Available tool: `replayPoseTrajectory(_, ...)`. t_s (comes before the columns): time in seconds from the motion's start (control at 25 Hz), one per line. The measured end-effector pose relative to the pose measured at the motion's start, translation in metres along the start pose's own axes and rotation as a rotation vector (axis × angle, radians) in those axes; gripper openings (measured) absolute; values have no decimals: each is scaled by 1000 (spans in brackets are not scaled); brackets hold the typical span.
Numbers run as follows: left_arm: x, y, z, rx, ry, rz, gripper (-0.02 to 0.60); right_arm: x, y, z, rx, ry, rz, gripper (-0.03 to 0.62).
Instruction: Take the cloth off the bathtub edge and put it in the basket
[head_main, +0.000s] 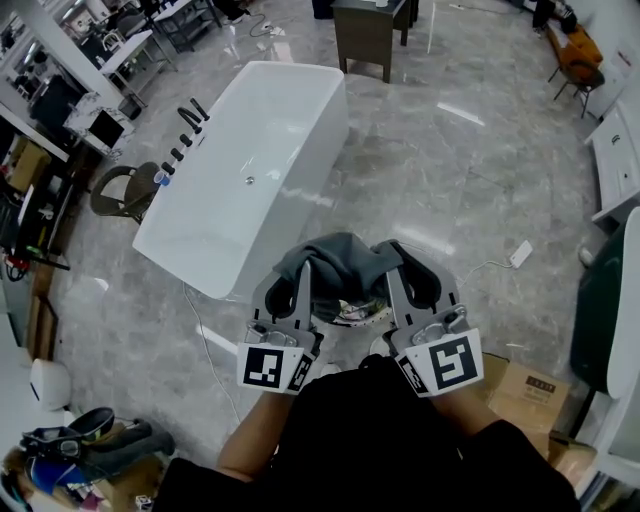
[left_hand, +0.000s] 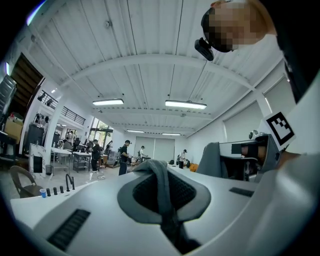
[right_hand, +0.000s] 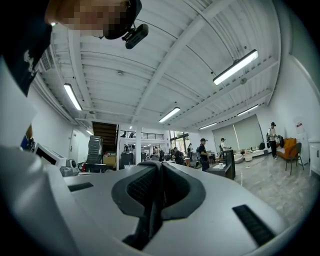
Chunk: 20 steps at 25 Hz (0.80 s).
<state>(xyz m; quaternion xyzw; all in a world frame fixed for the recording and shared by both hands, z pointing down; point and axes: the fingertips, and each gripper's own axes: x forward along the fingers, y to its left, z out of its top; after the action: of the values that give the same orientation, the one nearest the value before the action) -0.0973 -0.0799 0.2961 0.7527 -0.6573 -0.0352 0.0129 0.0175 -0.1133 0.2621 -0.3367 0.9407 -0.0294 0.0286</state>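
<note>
As I read it, the first half is done. The soft grey fabric cloth (head_main: 340, 252) is off the glossy white oblong bathtub (head_main: 250, 170). It hangs bunched in the air between my two grippers, on the near side of the tub's near end and clear of its rim.

My left gripper (head_main: 303, 270) has its jaws closed on one side of the cloth, and its own view shows a grey fold pinched between the pads. My right gripper (head_main: 393, 264) is clamped on the other side, with a thin dark fold running between its pads in its own view.

What is left is to lower the cloth into the basket and let go with both jaws. Just under the cloth, between the grippers, a pale round rim (head_main: 358, 312) with a patterned inside shows. I take that for the basket, though the cloth and my grippers hide most of it, so I cannot be sure.

By count there is one cloth, one bathtub, two grippers both holding, and one likely basket. Around them are one row of dark taps (head_main: 185, 130) on the tub's left rim, one brown chair (head_main: 122, 190) left of the tub, and one brown cardboard box (head_main: 525, 385) on the floor at near right.
</note>
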Motion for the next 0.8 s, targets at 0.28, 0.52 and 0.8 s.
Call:
replayPoseTrajectory(0.28,15,-5,-39,-43,61,33,21,0,-8,-40,12,66,67,34)
replayPoseTrajectory(0.52,26,-10,-78,-77,131,77,21,5,-22,-78,22,140,146,34)
replayPoseTrajectory(0.8,34,-7,-127,-109,181,91,21,22,-35,-128,38,195,175,34)
